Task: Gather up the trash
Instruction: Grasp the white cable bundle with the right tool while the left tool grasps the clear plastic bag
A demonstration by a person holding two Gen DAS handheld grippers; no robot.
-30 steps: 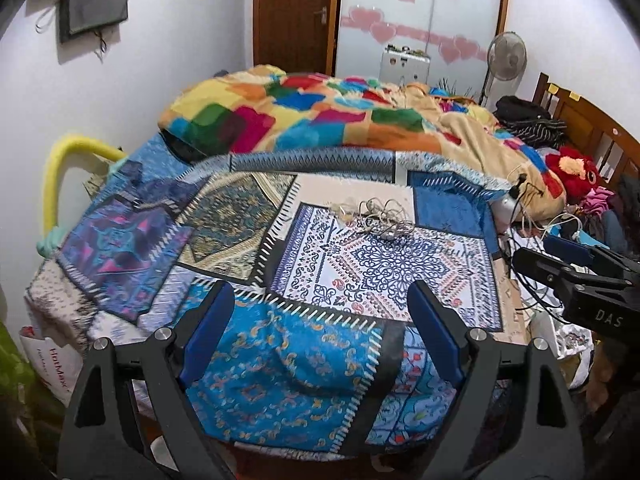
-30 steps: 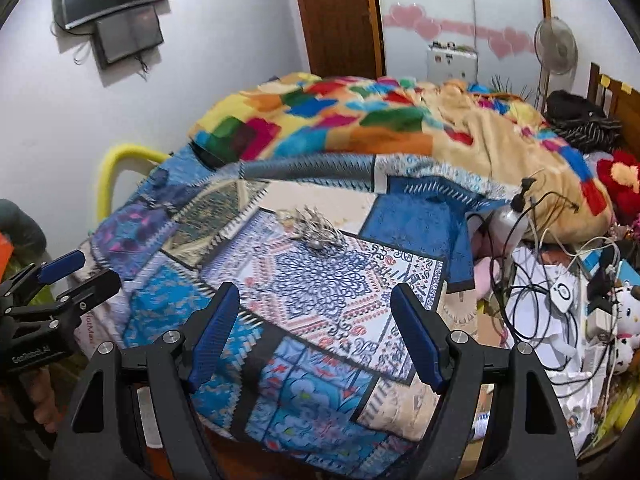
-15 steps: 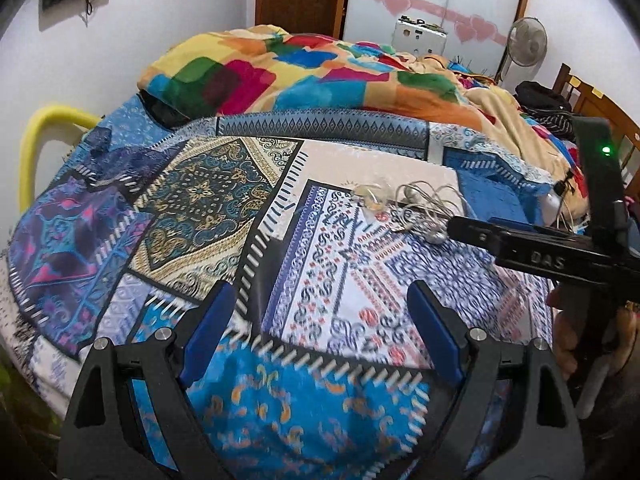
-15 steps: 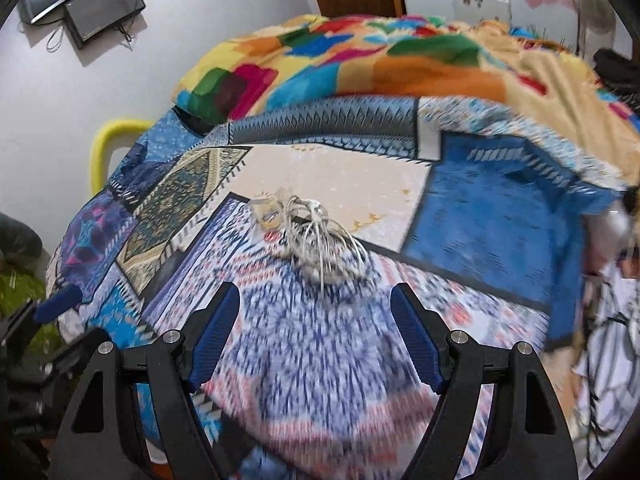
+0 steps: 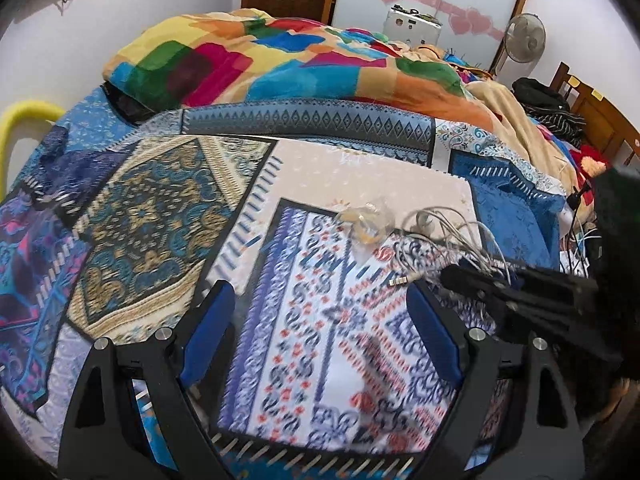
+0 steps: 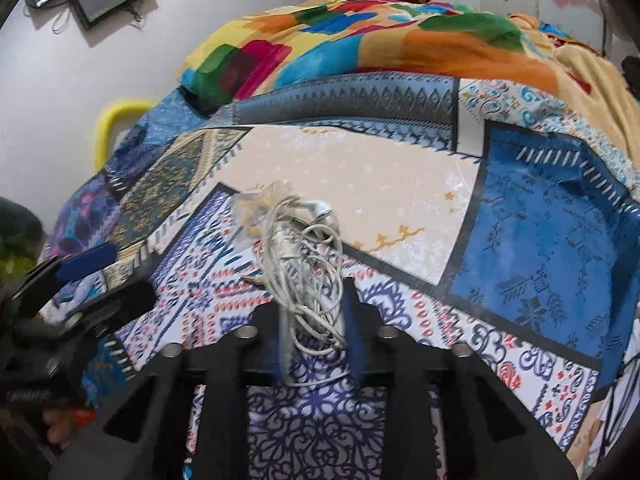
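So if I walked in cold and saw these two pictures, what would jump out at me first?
Probably the bright patchwork bedspread that fills both views, with a multicoloured blanket heaped at its far end. On the middle of the bedspread lies a tangle of white earphone cable beside a crumpled clear wrapper. The right gripper is closing its jaws around the cable, while the left gripper hangs open over the bedspread.
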